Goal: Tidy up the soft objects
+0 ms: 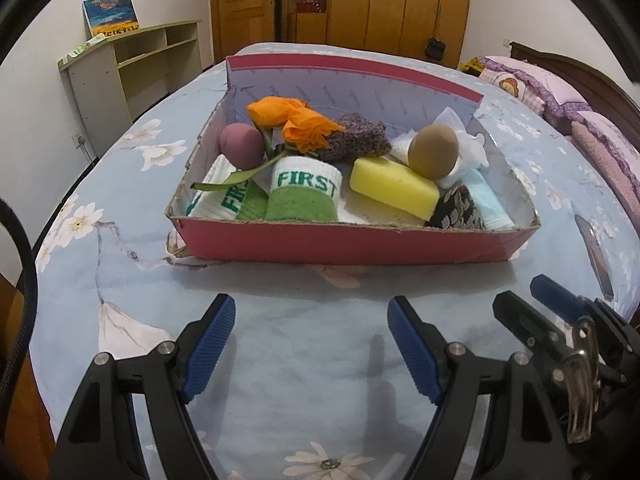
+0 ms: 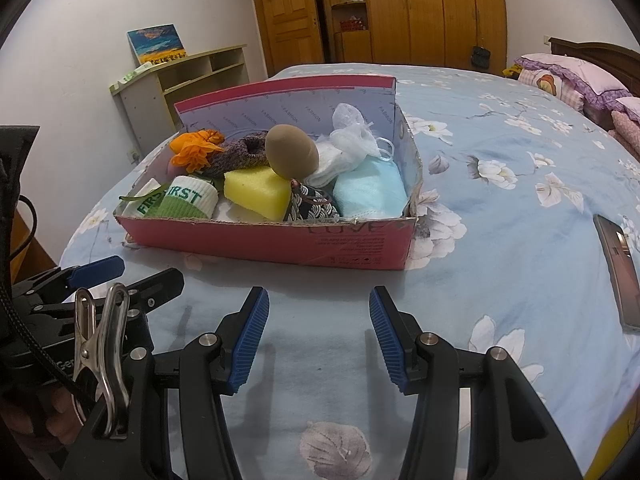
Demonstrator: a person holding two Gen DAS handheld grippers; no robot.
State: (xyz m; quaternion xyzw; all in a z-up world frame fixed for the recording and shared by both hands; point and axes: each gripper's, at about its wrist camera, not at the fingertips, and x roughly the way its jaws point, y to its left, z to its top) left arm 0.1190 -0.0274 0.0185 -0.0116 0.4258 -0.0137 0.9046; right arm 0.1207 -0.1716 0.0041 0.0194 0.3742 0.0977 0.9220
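Purple ball [image 1: 241,146] mostly hidden, rt view.

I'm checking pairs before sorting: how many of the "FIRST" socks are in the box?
2. One rolled sock stands at the red box's front, left of the yellow sponge; the other lies beside it in the front-left corner. More could be buried underneath.

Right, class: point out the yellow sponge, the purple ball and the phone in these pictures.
yellow sponge [image 1: 394,186], left wrist view, on its top face.
purple ball [image 1: 241,146], left wrist view, on its rounded front.
phone [image 2: 618,270], right wrist view, on its screen, lying on the bed.
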